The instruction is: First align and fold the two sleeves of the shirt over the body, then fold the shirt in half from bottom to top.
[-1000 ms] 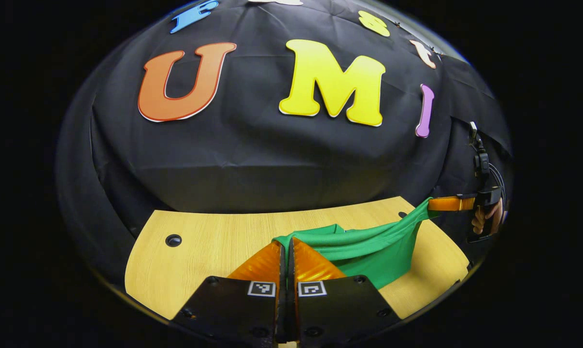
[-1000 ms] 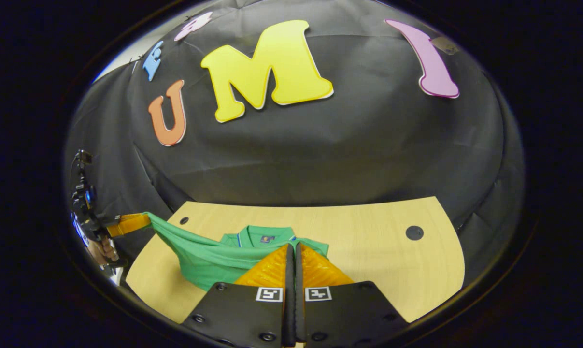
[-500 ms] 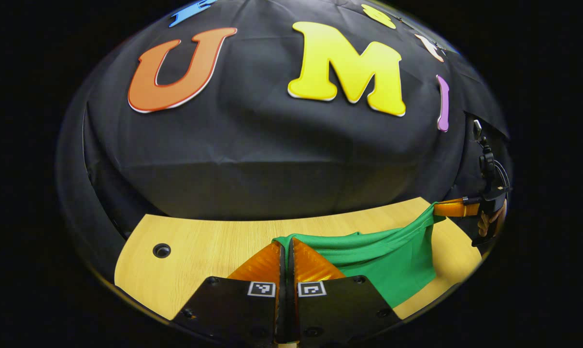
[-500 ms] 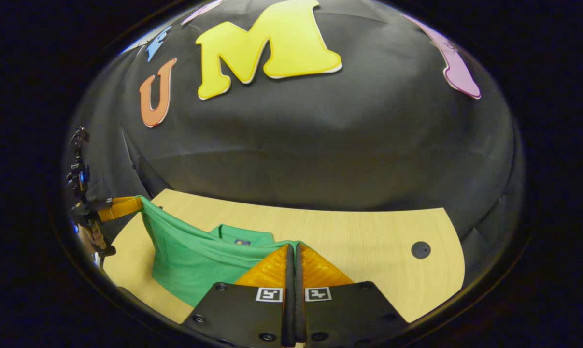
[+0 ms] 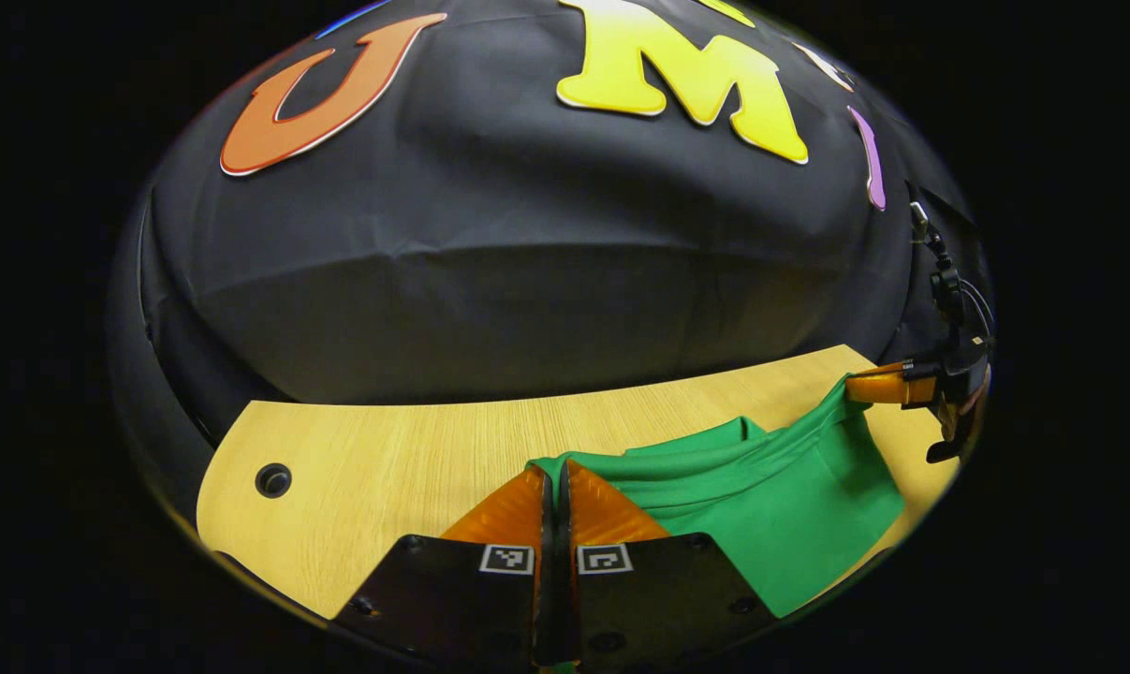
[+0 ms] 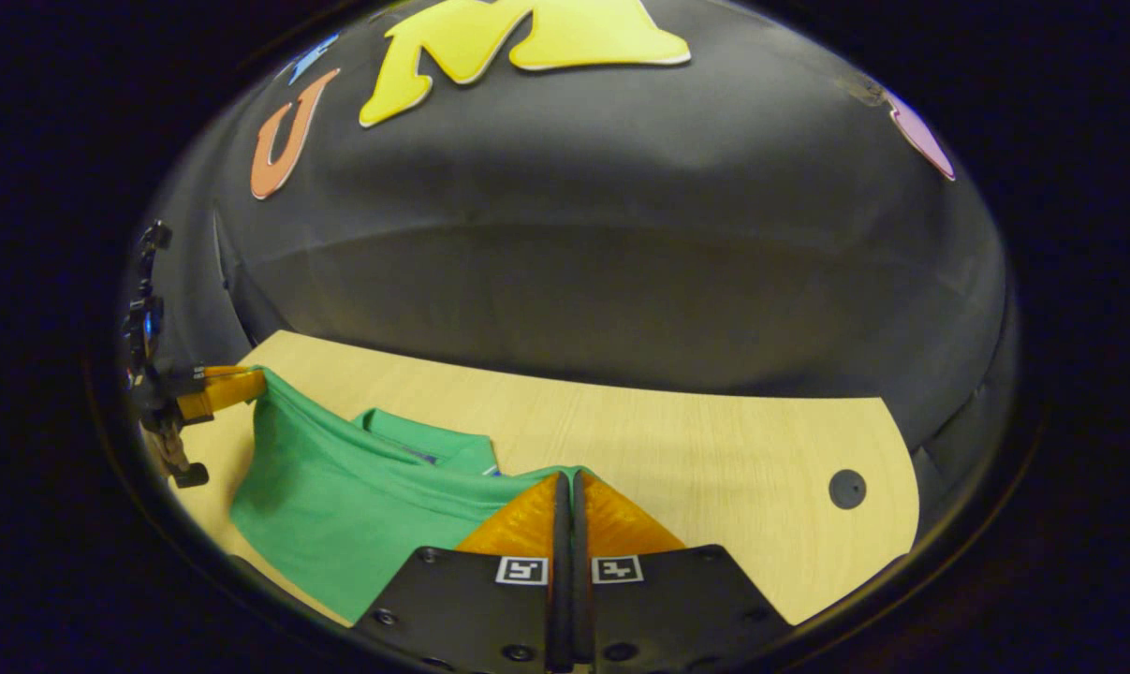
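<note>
— Green shirt point(image 5: 761, 505), where is it?
— On the wooden table point(image 5: 387, 468), its hem edge lifted and stretched between the two grippers, collar point(image 6: 424, 440) lying flat on the wood behind.
— And the left gripper point(image 5: 555, 477)?
— Fingers pressed together on one corner of the hem, cloth pinched between them.
— The right gripper point(image 6: 569, 482)?
— Likewise clamped on the other corner. In the left gripper view it shows at the far right, cloth drawn up to its tips.
— Anything else on the table?
— A dark round hole point(image 6: 847, 489) near the right end.

Matt green cloth shirt point(image 5: 789, 524), smooth wood-grain table point(image 5: 405, 459).
</note>
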Tool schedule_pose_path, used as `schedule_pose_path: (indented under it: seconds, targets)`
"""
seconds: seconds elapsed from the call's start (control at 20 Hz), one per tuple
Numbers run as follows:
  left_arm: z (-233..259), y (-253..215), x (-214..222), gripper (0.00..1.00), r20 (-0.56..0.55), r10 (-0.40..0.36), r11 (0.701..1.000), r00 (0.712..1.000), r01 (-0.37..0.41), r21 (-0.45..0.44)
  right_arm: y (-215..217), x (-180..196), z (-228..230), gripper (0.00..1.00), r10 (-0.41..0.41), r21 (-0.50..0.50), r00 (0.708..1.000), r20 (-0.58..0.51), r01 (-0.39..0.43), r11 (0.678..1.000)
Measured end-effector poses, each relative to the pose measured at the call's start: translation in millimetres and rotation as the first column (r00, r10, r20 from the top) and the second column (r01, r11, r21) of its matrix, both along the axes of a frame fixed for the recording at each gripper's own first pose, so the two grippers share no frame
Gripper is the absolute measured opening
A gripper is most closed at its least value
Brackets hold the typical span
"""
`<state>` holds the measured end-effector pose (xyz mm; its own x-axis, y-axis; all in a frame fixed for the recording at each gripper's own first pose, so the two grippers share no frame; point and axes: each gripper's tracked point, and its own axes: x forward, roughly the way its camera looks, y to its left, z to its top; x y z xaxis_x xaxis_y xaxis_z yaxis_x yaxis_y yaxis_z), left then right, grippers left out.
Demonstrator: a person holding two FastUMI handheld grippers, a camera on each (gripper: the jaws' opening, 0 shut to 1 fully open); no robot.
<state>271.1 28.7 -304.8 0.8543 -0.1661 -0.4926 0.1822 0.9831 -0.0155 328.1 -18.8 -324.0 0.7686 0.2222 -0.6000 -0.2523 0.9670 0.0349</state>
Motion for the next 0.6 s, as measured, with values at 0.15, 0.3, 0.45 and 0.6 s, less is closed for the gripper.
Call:
schedule_pose_path:
  seconds: [0.15,0.3,0.45,0.6]
  targets:
    - [-17.9,3.6,3.4,0.04,-0.024,0.008,1.0,1.0,-0.007,0.029,-2.9,5.6,-7.0,0.03,-0.011,-0.058,1.0,0.011,0.011,0.998]
    - [-22.0,5.5,-0.1,0.1,-0.039,0.025,0.999,0.999,-0.024,0.027,-2.3,8.1,-7.5,0.26,-0.005,-0.109,1.0,0.029,0.008,0.994]
    - [-6.6,8.9,-7.6,0.8,-0.026,0.056,0.998,0.998,-0.056,0.01,-5.8,6.1,12.8,0.75,-0.029,-0.133,0.997,0.076,0.039,0.99]
    - [30.0,15.9,-19.9,0.99,0.016,0.099,0.995,0.995,-0.099,-0.015,-6.5,-8.4,51.8,0.96,-0.066,-0.122,0.988,0.137,0.083,0.989]
